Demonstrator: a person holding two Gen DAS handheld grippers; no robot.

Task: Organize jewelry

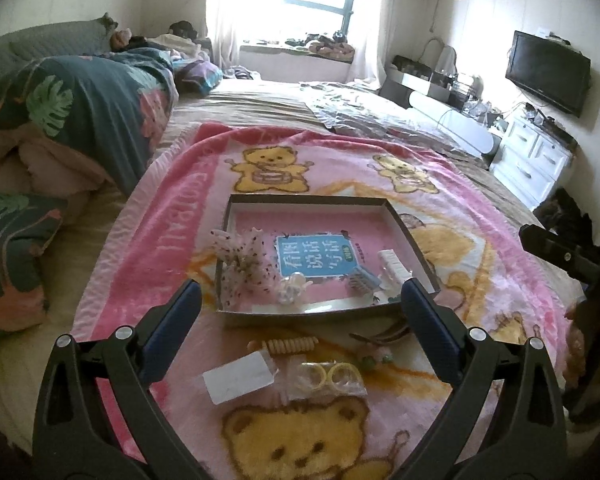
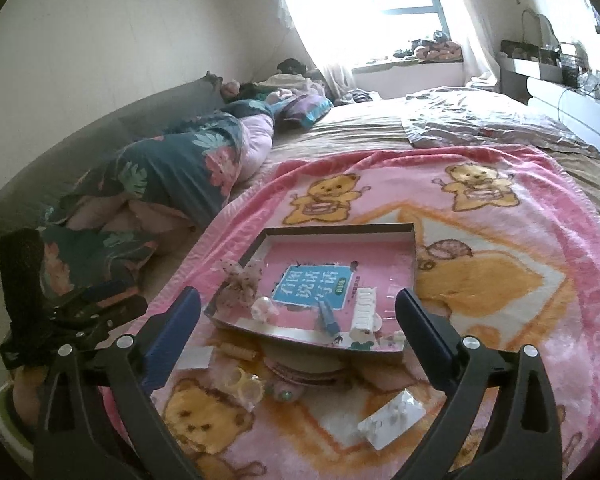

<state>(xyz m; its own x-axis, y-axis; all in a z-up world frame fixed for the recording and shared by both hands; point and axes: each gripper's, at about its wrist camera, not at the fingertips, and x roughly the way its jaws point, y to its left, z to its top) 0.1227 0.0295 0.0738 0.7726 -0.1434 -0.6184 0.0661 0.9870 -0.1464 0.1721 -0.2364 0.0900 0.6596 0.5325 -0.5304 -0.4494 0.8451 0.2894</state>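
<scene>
Both grippers, left gripper [image 1: 300, 292] and right gripper [image 2: 298, 300], hover empty, jaws wide, ready to collect; the tray [image 1: 410, 224] at 12 o'clock receives sorted pieces.

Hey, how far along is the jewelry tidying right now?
Partly done. The tray already holds a frilly scrunchie, a blue clip and a white comb. Nothing is in hand: the left gripper and right gripper are open. Left on the blanket: the yellow rings, a white card and a spiral tie.
</scene>
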